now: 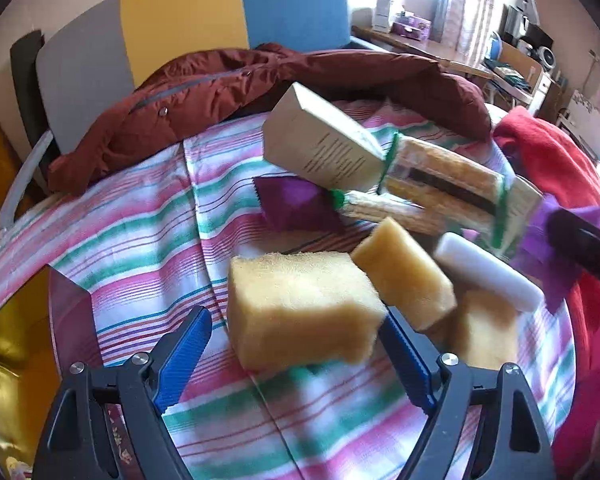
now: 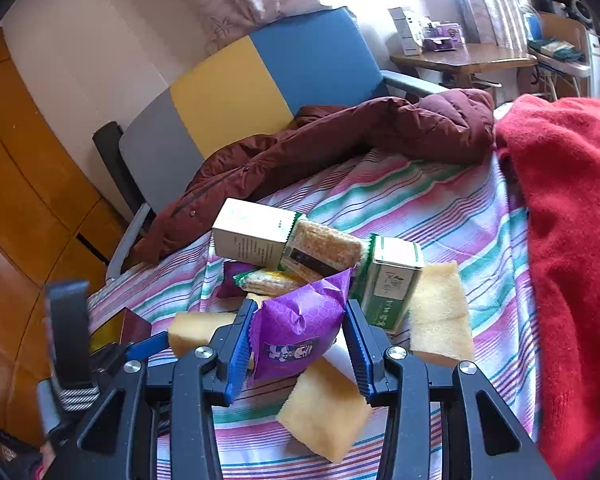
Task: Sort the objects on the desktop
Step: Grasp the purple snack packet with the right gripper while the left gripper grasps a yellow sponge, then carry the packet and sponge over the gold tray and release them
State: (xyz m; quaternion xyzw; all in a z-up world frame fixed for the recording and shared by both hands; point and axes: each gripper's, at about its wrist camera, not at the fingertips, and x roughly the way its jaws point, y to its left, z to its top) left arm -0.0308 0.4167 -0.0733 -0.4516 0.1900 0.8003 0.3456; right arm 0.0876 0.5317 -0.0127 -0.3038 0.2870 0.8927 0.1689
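My left gripper (image 1: 296, 352) is open wide around a large yellow sponge (image 1: 300, 312) that lies on the striped cloth (image 1: 140, 240); the left pad stands clear of it. To its right lie a smaller sponge (image 1: 404, 276), a white bar (image 1: 488, 276) and a third sponge (image 1: 488, 328). Behind them are a beige carton (image 1: 320, 140), wafer packets (image 1: 440, 180) and a purple packet (image 1: 296, 204). My right gripper (image 2: 298, 344) is shut on a purple snack packet (image 2: 296, 332), held above a sponge (image 2: 324, 408). A green tin (image 2: 392, 280) stands just beyond it.
A maroon jacket (image 1: 220, 92) lies along the cloth's far edge, and a red blanket (image 2: 572, 220) is piled on the right. A chair with a grey, yellow and blue back (image 2: 228, 92) stands behind. A gold and maroon box (image 1: 68, 300) sits at the left edge.
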